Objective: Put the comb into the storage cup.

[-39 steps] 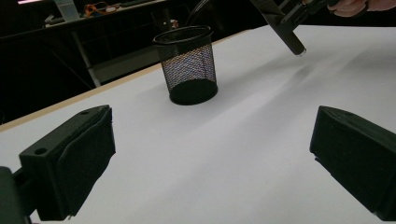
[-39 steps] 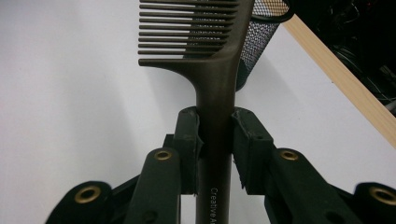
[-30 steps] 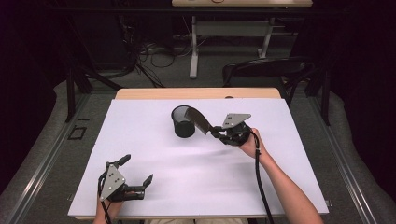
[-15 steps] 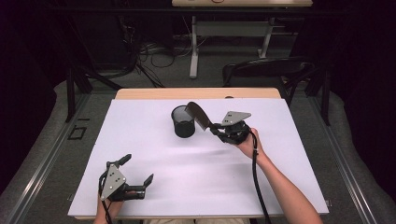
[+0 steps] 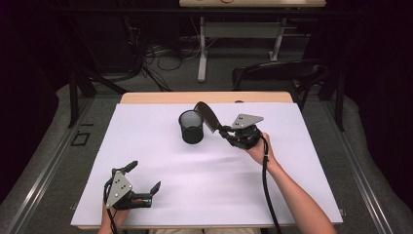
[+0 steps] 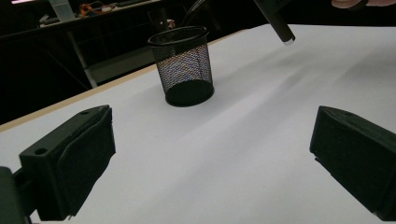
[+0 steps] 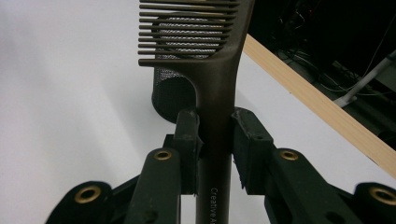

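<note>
**Dark plastic comb clamped beside a mesh cup**

Black padded jaws of the right gripper [image 7: 215, 135] press on both sides of the smooth handle of a dark brown wide-toothed plastic comb [image 7: 205, 56], whose flat toothed head rises just beside the rim of a black round wire-mesh cup [image 5: 191, 126]. That cup stands upright on the white matte sheet [image 5: 219, 180] covering the pale wooden table [image 5: 160, 97], toward its far side. Near the sheet's front edge, well apart from the cup, the left gripper [image 5: 144, 181] rests with its blocky jaws spread wide and nothing between them; a grey three-cornered plate tops each gripper.
</note>
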Demonstrator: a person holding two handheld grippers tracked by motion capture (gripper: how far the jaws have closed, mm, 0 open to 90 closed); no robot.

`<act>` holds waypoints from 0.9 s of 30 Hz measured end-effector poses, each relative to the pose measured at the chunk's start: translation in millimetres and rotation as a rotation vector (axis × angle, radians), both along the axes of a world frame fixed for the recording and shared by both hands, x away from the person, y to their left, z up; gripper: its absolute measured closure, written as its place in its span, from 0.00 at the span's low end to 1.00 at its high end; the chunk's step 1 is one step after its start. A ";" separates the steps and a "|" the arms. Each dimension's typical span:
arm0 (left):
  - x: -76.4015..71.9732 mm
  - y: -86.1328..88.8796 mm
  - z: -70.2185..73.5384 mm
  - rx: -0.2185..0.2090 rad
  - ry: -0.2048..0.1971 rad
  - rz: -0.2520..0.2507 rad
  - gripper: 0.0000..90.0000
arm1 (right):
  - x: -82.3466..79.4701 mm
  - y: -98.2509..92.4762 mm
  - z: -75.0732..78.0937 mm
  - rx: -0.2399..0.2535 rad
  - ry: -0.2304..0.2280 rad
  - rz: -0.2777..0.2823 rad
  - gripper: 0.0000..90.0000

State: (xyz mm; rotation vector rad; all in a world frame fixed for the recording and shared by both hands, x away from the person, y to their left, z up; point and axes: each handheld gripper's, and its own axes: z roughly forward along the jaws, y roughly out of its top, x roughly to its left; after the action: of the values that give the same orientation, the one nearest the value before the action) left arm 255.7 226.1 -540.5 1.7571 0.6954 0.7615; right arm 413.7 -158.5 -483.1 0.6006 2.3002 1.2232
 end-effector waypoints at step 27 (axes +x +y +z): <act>-0.9 0.3 -0.2 -0.006 0.000 0.003 0.00 | 13.7 16.1 19.1 0.051 -0.013 -0.049 0.81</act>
State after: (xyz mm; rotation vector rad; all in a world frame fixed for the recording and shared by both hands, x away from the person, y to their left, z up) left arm 254.7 226.4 -540.7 1.7513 0.6999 0.7611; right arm 427.3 -142.4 -463.9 0.6604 2.2362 1.2622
